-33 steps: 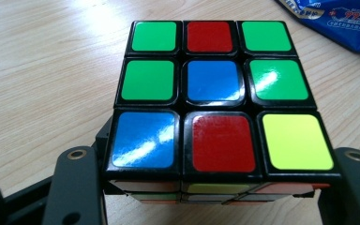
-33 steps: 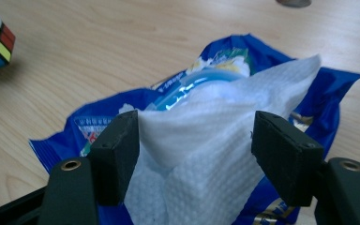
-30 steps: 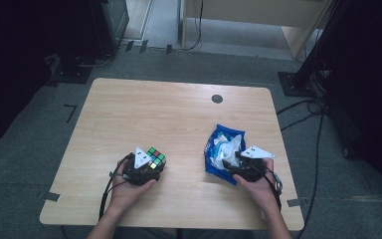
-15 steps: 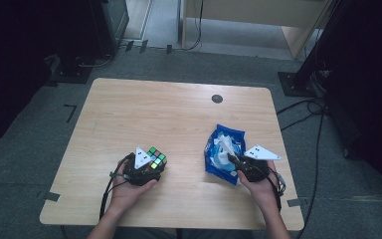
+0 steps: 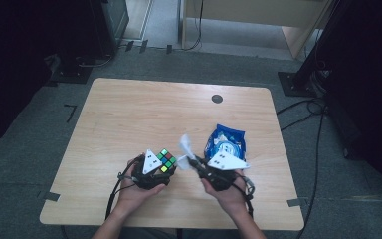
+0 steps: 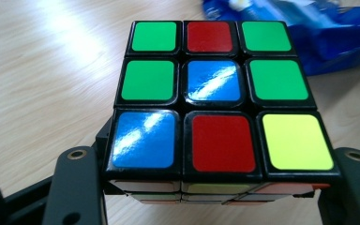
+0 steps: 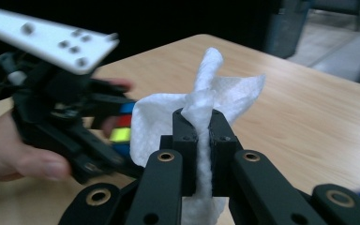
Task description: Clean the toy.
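High view | my left gripper (image 5: pixel 160 168) clamped the puzzle cube (image 5: pixel 165 160) | right gripper (image 5: pixel 193 160) pinched a white wipe (image 5: pixel 185 147) pulled from blue pack (image 5: pixel 226 142) | wiping not begun

No readable text, label, brand or number anywhere. Only blurred white print on the crumpled blue plastic packet (image 5: pixel 226 142), too small to make out.
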The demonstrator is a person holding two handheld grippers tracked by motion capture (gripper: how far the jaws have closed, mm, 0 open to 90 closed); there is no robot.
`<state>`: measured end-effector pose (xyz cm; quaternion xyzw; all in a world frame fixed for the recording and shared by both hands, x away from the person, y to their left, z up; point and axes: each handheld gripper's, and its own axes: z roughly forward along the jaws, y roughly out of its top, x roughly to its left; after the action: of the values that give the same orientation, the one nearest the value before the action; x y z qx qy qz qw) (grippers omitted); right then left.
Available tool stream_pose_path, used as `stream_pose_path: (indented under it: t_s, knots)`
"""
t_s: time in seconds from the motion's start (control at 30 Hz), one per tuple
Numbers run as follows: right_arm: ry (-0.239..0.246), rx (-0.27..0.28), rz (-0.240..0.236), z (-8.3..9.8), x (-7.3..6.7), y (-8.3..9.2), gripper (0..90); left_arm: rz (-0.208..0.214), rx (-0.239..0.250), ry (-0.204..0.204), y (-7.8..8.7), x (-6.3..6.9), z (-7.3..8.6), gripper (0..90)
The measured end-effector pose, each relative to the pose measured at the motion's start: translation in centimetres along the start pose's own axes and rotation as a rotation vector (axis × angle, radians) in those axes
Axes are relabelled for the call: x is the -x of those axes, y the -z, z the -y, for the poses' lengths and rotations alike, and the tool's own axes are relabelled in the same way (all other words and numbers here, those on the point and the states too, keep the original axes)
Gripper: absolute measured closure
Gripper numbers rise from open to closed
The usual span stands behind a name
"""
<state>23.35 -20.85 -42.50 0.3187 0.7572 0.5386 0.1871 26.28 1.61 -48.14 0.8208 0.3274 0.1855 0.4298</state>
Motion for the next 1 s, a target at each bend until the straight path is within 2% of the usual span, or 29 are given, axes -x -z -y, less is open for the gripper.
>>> stream_pose_path:
  t_s: [0.03, 0.13, 0.2, 0.27, 0.37, 0.43, 0.53, 0.6, 0.67, 0.73, 0.77, 0.83, 0.93, 1.0]
  knots:
    - [0.021, -0.009, -0.02, 0.1, -1.1, -0.8, 85.7, 0.006, 0.002, -0.007, 0.0, 0.3, -0.1, 34.0]
    - [0.075, -0.034, -0.053, 0.3, -3.1, -2.5, 85.6, 0.025, 0.004, -0.029, 0.0, 1.0, -0.4, 34.0]
    - [0.102, -0.062, -0.056, 0.7, -3.8, -3.4, 85.4, 0.025, 0.0, -0.048, 0.0, 1.4, -0.5, 34.0]
    - [0.1, -0.052, -0.058, 1.2, -4.0, -3.9, 85.4, 0.015, -0.003, -0.065, -0.1, 1.7, -0.3, 34.1]
    - [0.095, -0.04, -0.048, 1.2, -3.6, -3.9, 85.4, 0.017, 0.002, -0.074, 0.0, 1.8, -0.4, 34.1]
    - [0.071, -0.024, -0.016, 1.2, -3.0, -3.7, 85.4, 0.027, 0.009, -0.071, 0.0, 2.0, -0.4, 34.2]
    - [0.034, -0.017, 0.049, 1.1, -1.6, -3.4, 85.5, 0.026, 0.001, -0.077, -0.1, 2.0, -0.4, 34.2]
    - [0.019, -0.024, 0.11, 1.3, -0.6, -3.2, 85.7, 0.025, 0.004, -0.072, -0.1, 1.9, -0.3, 34.2]
    - [-0.007, -0.065, 0.184, 1.6, 0.5, -3.1, 85.7, 0.022, 0.004, -0.061, -0.1, 1.6, -0.3, 34.2]
    - [-0.068, -0.048, 0.201, 1.8, 1.4, -2.5, 85.7, 0.011, -0.01, -0.053, -0.2, 1.2, -0.2, 34.2]
    - [-0.084, -0.037, 0.19, 1.8, 1.4, -2.3, 85.6, 0.009, -0.018, -0.046, -0.2, 1.0, -0.1, 34.2]
    - [-0.072, -0.015, 0.142, 1.5, 0.8, -1.9, 85.3, 0.004, -0.026, -0.037, -0.4, 0.9, 0.0, 34.1]
    - [-0.006, -0.008, 0.043, 1.1, -1.7, -2.4, 84.9, 0.013, -0.025, -0.041, -0.4, 1.1, -0.1, 34.1]
    - [0.058, -0.044, -0.007, 1.2, -3.7, -3.4, 84.7, 0.016, -0.016, -0.053, -0.4, 1.5, -0.2, 34.1]
